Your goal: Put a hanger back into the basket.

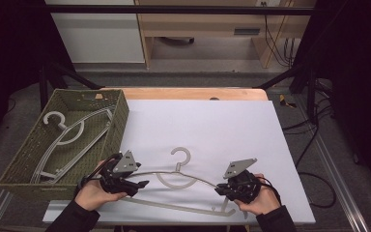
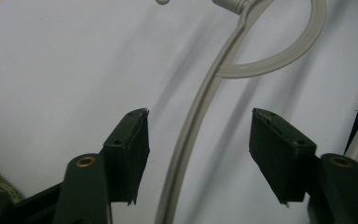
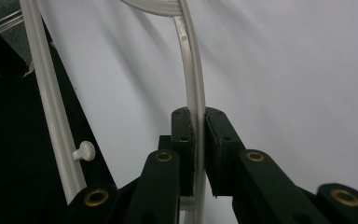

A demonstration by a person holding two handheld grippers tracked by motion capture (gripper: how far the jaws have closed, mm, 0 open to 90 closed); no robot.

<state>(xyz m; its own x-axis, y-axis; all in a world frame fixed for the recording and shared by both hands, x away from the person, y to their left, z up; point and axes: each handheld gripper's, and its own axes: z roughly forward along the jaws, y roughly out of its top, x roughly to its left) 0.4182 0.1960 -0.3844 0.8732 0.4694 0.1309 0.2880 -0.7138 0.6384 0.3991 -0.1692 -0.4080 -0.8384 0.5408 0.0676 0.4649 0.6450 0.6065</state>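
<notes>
The right claw [image 3: 195,122] is pinching one thin arm of the hanger [image 1: 183,176], while the left claw [image 2: 198,140] is hanging spread around the other arm, not gripping. The hanger is lying on the white surface [image 1: 222,125], just beside the basket [image 1: 118,121]. It looks light, stiff and smooth, so gripping both arms near their ends should be steadying it.

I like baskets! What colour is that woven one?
Olive green woven basket, best in the high view.
</notes>
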